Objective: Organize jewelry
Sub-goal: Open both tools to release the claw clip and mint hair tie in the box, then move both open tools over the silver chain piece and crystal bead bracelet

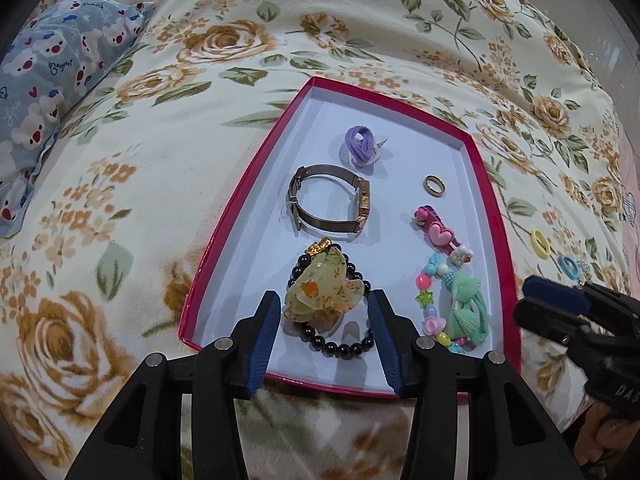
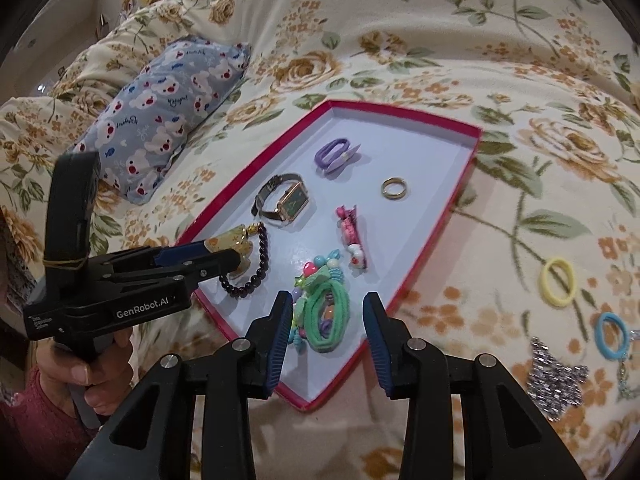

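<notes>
Both tongs stand part-open and empty — the left tongs [image 1: 324, 328] straddling the yellow hair claw [image 1: 320, 292] in the red box [image 1: 224, 240], the right tongs [image 2: 326, 332] above the green scrunchie [image 2: 326, 316]. Next, probably, come the loose rings [image 2: 558, 280] and silver star [image 2: 558, 380] — small, flat pickups. All rests on a flowered blanket [image 1: 180, 160] beside a blue pillow [image 1: 60, 72].

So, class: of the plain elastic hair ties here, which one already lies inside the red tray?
The purple hair tie, at the tray's far end; the yellow and blue ties lie outside on the blanket.
</notes>
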